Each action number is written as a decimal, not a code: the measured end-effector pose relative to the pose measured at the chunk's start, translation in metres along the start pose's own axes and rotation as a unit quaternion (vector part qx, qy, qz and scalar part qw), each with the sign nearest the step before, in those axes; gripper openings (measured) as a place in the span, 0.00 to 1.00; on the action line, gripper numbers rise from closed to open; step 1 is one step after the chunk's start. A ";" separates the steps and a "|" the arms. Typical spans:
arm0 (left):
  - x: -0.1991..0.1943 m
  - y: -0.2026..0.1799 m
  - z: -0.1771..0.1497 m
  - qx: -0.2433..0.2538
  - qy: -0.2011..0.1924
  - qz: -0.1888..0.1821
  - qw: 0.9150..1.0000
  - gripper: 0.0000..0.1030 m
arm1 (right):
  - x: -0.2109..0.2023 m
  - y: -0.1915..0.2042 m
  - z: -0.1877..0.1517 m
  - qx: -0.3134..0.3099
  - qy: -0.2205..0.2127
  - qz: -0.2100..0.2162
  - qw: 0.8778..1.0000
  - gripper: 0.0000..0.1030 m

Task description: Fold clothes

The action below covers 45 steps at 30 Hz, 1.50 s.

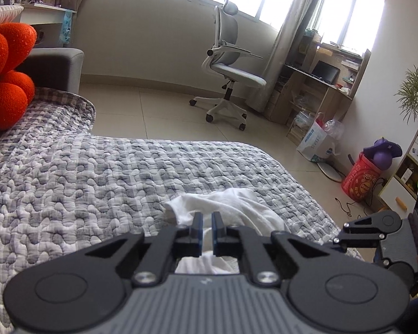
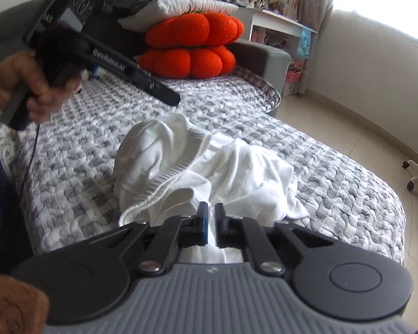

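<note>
Here, white garment bunched mid-bed, right tool pinching its hem, left tool narrow.

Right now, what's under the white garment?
The white garment lies crumpled on the quilt, which shows all around it. Anything beneath its folds is covered and cannot be seen.

We read "GenRobot.AI" in white letters along the black body of the left gripper, seen from the right wrist. Print on the white bag and the red bag is too small to read.
</note>
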State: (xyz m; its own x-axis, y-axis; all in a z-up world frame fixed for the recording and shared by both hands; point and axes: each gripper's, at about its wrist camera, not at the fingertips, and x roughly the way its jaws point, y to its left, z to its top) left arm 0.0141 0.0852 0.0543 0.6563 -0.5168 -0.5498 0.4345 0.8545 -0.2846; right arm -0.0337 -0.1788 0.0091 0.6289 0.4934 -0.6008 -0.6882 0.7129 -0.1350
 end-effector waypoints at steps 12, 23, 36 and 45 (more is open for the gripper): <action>0.055 0.007 -0.005 0.019 0.086 -0.014 0.996 0.51 | 0.023 0.015 0.005 -0.085 0.006 0.018 0.996 0.70; 0.058 -0.004 -0.005 0.066 0.088 -0.035 0.993 0.08 | 0.030 0.020 0.014 -0.074 0.021 0.075 0.994 0.09; 0.018 0.007 0.007 0.014 0.010 -0.024 1.000 0.04 | -0.034 -0.013 0.020 0.006 -0.137 -0.138 0.981 0.06; 0.000 -0.002 0.012 -0.022 -0.050 -0.054 0.997 0.04 | -0.051 -0.006 0.033 -0.010 -0.210 -0.249 0.946 0.05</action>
State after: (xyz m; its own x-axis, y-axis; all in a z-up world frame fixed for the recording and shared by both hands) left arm 0.0208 0.0833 0.0643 0.6665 -0.6069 -0.4328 0.4797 0.7937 -0.3741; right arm -0.0497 -0.1913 0.0668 0.9618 0.2573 -0.0937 -0.2738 0.9013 -0.3358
